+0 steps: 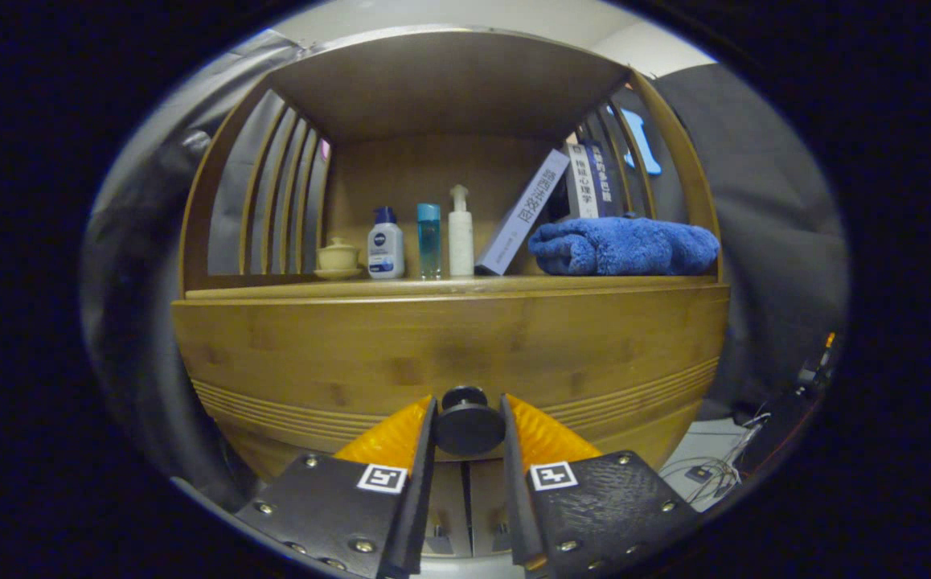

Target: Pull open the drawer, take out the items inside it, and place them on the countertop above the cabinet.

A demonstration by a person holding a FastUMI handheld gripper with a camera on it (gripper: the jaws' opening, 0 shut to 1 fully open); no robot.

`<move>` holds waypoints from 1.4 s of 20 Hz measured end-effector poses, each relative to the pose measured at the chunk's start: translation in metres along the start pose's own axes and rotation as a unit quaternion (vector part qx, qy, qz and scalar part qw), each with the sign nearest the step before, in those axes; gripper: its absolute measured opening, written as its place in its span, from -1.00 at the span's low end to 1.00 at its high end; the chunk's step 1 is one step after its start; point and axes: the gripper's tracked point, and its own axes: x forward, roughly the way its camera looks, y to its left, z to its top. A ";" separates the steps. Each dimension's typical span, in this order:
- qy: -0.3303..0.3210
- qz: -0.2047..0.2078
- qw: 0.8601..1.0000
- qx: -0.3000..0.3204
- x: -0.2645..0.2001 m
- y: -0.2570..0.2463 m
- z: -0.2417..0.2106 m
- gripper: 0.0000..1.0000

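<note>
Gripper [468,418] fingers clamp the drawer knob [466,425]; drawer front [449,354] sits below the countertop [449,286], apparently closed.

The hand-held gripper [468,426] had two flat, textured plates studded with round metal screws along their edges. Each plate carried a square black-and-white marker near the knob [466,428]. Ridged wedge pieces rose from the plates on either side of the knob.
</note>
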 end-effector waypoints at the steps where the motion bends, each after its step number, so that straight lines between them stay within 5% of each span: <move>1: 0.003 0.012 1.000 -0.007 0.001 0.000 -0.001 -0.17; 6: 0.033 0.024 0.999 -0.011 -0.008 0.000 -0.003 -0.47; 28: 0.072 0.025 0.997 -0.013 -0.169 -0.009 -0.018 -0.48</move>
